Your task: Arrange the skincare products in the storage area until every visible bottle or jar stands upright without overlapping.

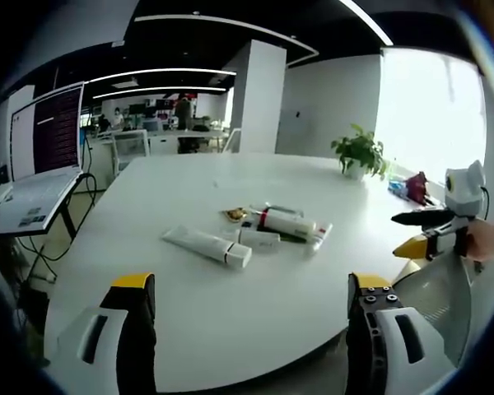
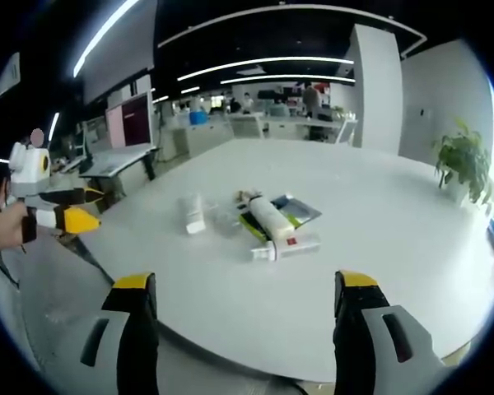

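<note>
Left gripper [image 1: 251, 300]: fingers spread wide, holding nothing; low before the worktop [image 1: 189, 321] edge
Tubes: three counted; long white tube [image 1: 207, 245], small tube [image 1: 258, 238], red-banded tube [image 1: 286, 222]; all lying flat, bunched mid-worktop, the last over a flat packet [image 2: 290, 211]
Right gripper [image 2: 245, 300]: fingers parted, empty; well short of the cluster
Progress: I'd say barely begun; nothing upright; items overlap; each must be separated and stood
Plant [image 1: 361, 153]: one, far edge

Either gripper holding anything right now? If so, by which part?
Nothing held. Left gripper and right gripper are both open, short of the tubes lying on the table.
</note>
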